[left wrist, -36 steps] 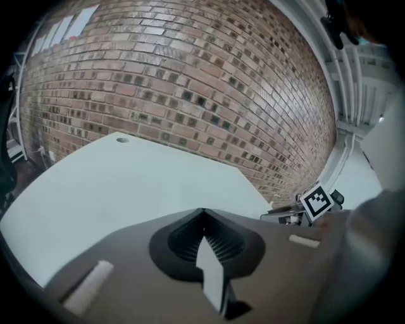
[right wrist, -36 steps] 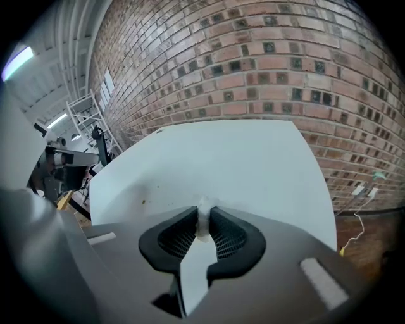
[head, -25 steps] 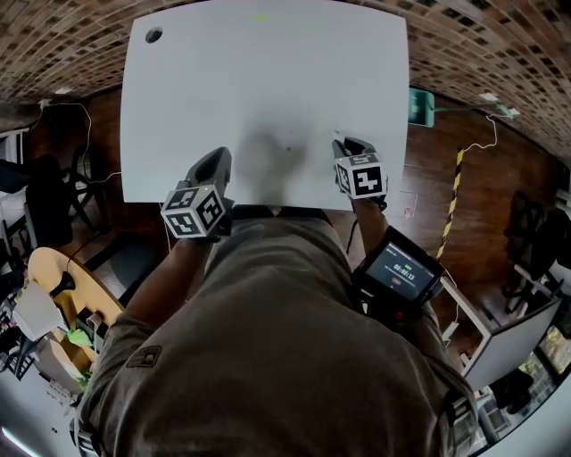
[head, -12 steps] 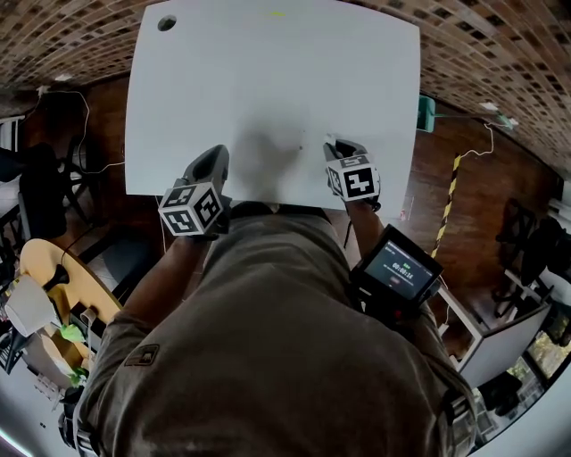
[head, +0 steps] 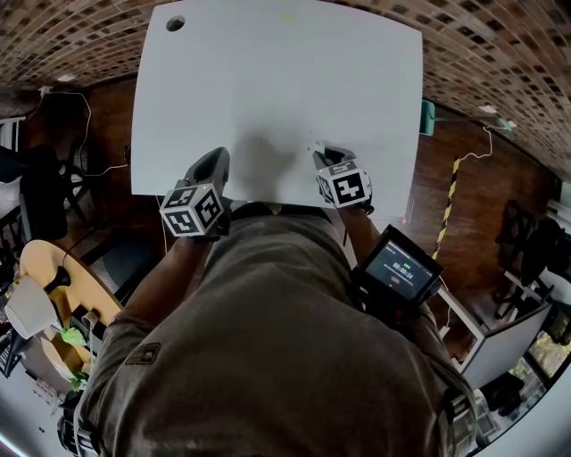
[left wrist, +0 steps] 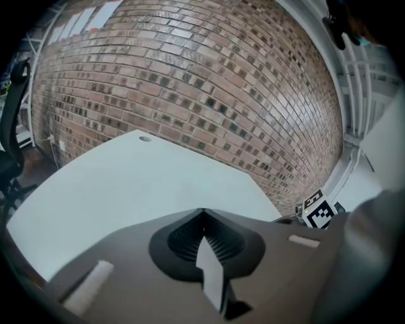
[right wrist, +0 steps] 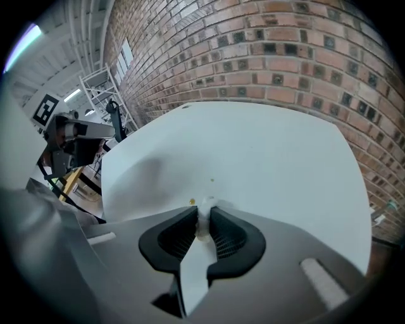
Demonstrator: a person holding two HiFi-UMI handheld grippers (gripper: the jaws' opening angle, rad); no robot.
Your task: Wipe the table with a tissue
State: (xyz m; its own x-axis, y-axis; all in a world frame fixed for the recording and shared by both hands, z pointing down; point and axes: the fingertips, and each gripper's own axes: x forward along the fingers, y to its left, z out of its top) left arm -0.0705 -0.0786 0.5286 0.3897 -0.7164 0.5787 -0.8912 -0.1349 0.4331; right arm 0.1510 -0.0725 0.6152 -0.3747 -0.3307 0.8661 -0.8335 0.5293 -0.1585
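Observation:
The white table fills the upper head view. My right gripper sits over the table's near edge, right of centre. It is shut on a small wad of white tissue, which presses on the table top. A yellowish spot lies just ahead of the tissue, and a smaller speck lies farther on. My left gripper hangs at the near edge to the left. Its jaws are shut with nothing between them. Its marker cube shows in the right gripper view.
A cable hole marks the table's far left corner. Brick-patterned floor surrounds the table. A device with a lit screen hangs at my right side. Dark chairs and a round wooden table stand to the left.
My right gripper has slid left along the table's near edge with the tissue in it. The left gripper has stayed where it was.

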